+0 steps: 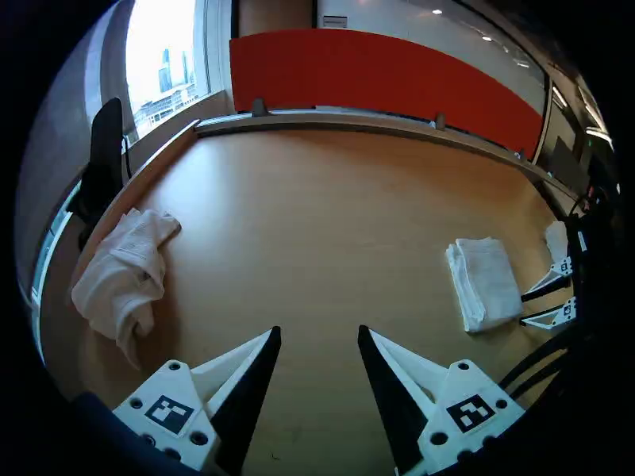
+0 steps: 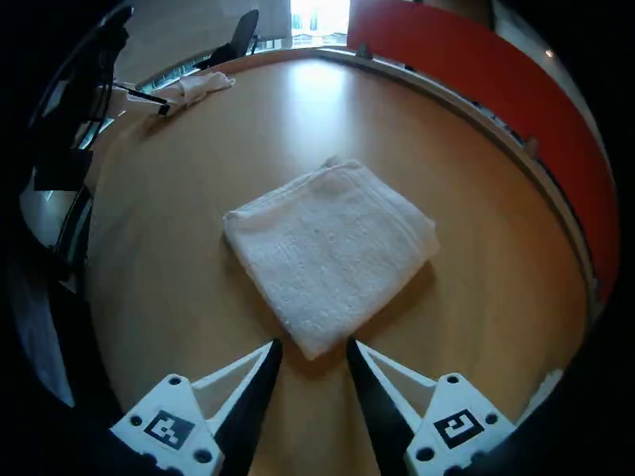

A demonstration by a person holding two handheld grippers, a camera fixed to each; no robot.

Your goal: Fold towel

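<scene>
Terrycloth should sag limp and light, so pinch the folded towel (image 2: 333, 254) on the table (image 2: 159, 238) by its near corner at your right gripper's (image 2: 311, 353) parted tips; your left gripper (image 1: 317, 341) gapes empty.

Folded towel (image 2: 332, 250) on the table (image 2: 492, 262) just before the right hand-held gripper (image 2: 311, 353), crumpled towel (image 2: 200, 84) well apart

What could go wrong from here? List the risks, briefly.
1. The right gripper stands open at the near corner of the folded towel. Closing there may catch only the top layers and pull the fold apart.
2. The crumpled towel lies at the edge of the table. A careless grab by the open left gripper might drag it off.
</scene>
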